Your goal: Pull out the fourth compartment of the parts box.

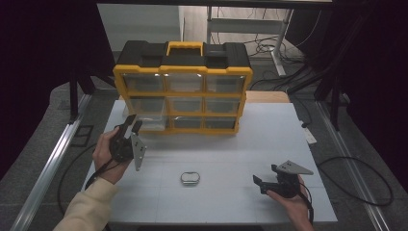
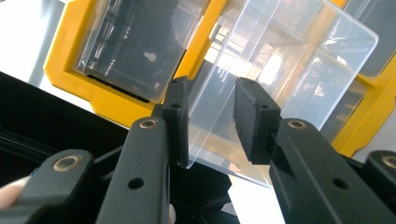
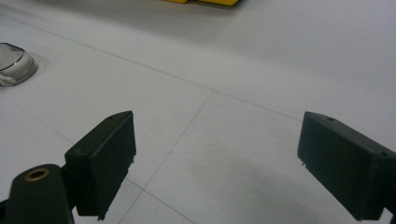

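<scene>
At the organiser's [image 1: 183,86] lower-left corner, the left tongs [image 2: 211,116] are straddling a clear drawer [image 2: 261,88] that is sticking partly out, pads not yet pressing. Behind them, the right tongs [image 3: 215,163] are waiting released over the surface [image 1: 231,154], with the small metal case [image 1: 190,177] lying untouched, so most work is probably remaining.

A white table [image 1: 269,144] stands on a grey floor [image 1: 43,144] in a dim room — dark curtains [image 1: 43,53] hang at both sides. Metal rails [image 1: 53,159] run along the floor beside it, and black cables [image 1: 356,178] loop there — a paler metal frame [image 1: 250,24] stands behind.
</scene>
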Motion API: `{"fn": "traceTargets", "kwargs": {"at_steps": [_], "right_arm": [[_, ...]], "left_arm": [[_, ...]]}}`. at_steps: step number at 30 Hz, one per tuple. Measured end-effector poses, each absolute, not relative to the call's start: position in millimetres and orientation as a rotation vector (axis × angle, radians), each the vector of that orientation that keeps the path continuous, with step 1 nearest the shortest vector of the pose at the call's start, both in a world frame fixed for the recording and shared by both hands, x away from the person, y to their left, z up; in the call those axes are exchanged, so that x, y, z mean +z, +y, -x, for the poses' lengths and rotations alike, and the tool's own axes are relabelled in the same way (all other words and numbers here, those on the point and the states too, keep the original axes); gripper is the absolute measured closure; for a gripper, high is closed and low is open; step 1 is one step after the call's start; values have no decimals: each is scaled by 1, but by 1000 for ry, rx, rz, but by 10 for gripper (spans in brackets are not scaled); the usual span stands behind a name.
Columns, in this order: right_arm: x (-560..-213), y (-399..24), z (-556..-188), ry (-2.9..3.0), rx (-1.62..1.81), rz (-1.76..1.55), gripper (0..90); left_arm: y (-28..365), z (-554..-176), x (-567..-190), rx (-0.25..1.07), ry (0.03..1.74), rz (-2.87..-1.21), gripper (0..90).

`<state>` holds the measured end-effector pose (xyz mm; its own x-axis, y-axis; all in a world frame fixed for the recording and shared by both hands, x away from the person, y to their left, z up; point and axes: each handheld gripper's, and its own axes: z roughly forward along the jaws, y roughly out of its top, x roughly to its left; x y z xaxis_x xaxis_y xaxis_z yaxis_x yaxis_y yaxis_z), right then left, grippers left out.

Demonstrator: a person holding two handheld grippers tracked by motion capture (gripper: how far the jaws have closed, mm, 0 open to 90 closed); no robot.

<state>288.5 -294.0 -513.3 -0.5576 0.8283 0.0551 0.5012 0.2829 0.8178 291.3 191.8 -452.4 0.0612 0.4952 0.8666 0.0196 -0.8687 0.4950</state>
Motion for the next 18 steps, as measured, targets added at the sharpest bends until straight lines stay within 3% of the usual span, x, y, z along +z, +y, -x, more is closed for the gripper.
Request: {"fn": "traceTargets", "kwargs": {"at_steps": [18], "right_arm": [[-513,-294,-289,2176,1173,-1200,121]], "left_arm": [[193,-287,-454,1862,511,-1995,658]]}}
